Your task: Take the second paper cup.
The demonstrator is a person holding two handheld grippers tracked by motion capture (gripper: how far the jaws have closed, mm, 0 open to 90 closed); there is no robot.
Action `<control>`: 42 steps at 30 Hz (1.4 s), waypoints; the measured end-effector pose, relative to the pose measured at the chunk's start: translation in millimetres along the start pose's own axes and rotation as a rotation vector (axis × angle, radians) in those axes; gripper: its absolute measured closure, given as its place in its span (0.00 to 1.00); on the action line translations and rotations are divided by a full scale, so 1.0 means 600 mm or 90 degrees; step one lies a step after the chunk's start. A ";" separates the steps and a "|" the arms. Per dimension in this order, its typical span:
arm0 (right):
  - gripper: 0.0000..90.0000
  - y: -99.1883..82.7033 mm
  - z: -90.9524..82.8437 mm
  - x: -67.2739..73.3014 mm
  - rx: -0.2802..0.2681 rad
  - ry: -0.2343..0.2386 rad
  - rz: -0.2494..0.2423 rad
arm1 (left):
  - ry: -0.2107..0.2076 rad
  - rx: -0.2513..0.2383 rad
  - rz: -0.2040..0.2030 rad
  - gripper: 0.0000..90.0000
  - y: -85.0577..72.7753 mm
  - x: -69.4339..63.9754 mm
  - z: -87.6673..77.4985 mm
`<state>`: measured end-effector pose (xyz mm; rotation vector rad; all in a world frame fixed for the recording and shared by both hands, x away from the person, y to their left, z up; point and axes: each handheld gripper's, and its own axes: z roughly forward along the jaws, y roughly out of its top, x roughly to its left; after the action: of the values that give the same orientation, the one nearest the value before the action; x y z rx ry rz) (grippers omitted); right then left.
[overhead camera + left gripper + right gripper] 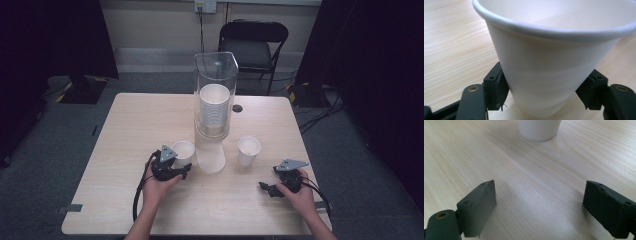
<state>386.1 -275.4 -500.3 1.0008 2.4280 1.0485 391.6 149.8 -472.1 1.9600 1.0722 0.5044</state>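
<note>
We see a white paper cup point(549, 65) upright on the light wood table point(125, 145), left of the clear dispenser tube point(215, 95), which holds a stack of white cups point(214, 107). The cup is plain, tapered, with a rolled rim, and looks empty. The left gripper point(186, 169) has its jaws pressed on both sides of the cup's lower wall, near the base. A second white cup point(249, 150) stands right of the tube, well apart from the first. The right gripper point(263, 187) rests low over bare table near the front edge, jaws spread wide with nothing between them, pointing toward that second cup point(539, 128).
</note>
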 end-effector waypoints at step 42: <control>0.12 0.000 0.000 0.000 0.001 0.000 0.001 | 0.017 0.051 -0.020 0.19 -0.057 0.045 -0.031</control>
<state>386.3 -275.1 -500.3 1.0031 2.4279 1.0475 377.4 191.3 -490.2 2.0089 1.1534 0.4776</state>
